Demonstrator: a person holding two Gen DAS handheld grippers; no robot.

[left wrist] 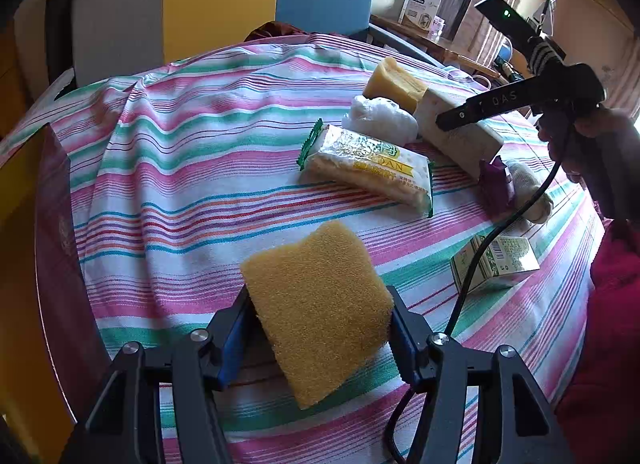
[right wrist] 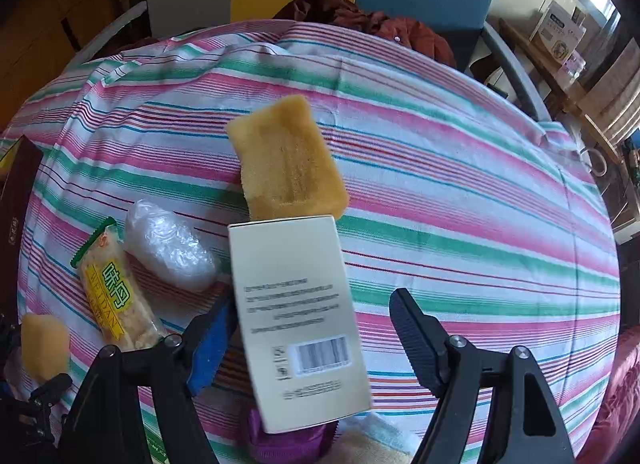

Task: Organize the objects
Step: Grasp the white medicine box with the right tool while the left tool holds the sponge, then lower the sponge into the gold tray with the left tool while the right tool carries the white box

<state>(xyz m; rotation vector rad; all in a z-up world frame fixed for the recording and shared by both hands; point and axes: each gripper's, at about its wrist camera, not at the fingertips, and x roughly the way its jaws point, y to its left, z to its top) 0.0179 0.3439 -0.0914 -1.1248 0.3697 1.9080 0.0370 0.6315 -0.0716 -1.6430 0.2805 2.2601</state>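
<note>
Two pairs of tongs work over one striped tabletop [left wrist: 192, 168], and each has its own risk.

The biggest thing is the cream box [right wrist: 296, 316], lying between the fingers of the right tongs [right wrist: 320, 328]. These stand wide open: the box sits just beside the blue-padded finger, with a clear gap to the black one. If they close off-centre, the box may twist and push into the soap bar [right wrist: 288, 160] touching its far end, or into the plastic-wrapped bundle [right wrist: 172, 252] just to the left.

Next, the cracker packet [left wrist: 372, 168] lies well ahead of the left tongs [left wrist: 320, 324]. It is slippery film, so a sponge set down against it could nudge it toward the bundle behind.

The yellow sponge [left wrist: 320, 304] is pinched between the fingers of the left tongs, tilted, its far corner free above the cloth. It is soft and squashes, so I judge the grip loose; it may swivel or slip out.

Smallest is the green carton [left wrist: 496, 264], right of the left tongs, with the black cable [left wrist: 472, 284] across it. A tug could drag it to the edge.
</note>
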